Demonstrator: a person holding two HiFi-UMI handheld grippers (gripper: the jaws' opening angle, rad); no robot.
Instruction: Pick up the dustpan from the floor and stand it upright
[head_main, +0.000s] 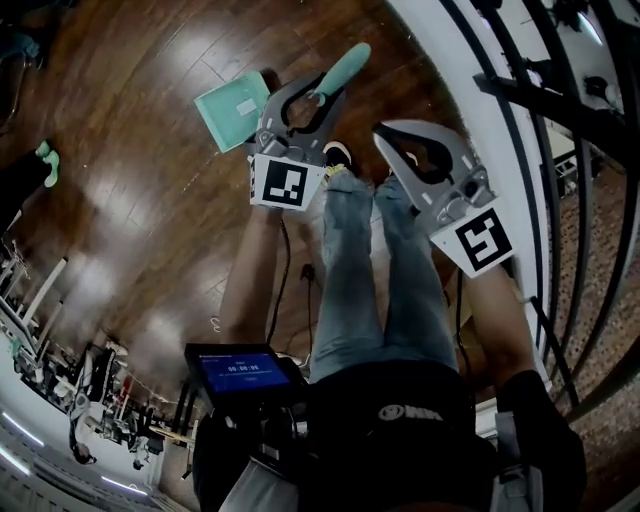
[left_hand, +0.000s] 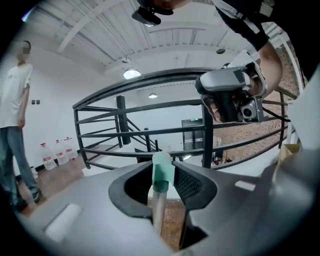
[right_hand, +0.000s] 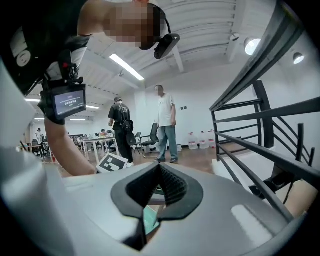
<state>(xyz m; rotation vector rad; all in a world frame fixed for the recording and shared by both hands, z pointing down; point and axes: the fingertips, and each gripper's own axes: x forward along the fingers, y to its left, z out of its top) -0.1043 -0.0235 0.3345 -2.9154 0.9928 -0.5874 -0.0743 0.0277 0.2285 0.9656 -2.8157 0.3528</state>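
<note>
The dustpan hangs above the wooden floor in the head view, its teal pan (head_main: 232, 108) to the left and its teal-tipped handle (head_main: 345, 68) pointing up and right. My left gripper (head_main: 322, 98) is shut on that handle just below the teal tip. In the left gripper view the handle (left_hand: 159, 210) runs up between the pads of the left gripper (left_hand: 165, 167). My right gripper (head_main: 384, 134) is beside it to the right, shut and holding nothing. In the right gripper view the tips of the right gripper (right_hand: 159, 167) meet, and a bit of the teal pan (right_hand: 150, 221) shows below them.
A black metal railing (head_main: 520, 90) (right_hand: 260, 145) runs close along the right side. The holder's jeans-clad legs (head_main: 350, 270) stand below the grippers. Bystanders (right_hand: 165, 125) stand further off, and water bottles (left_hand: 55, 152) line the far wall.
</note>
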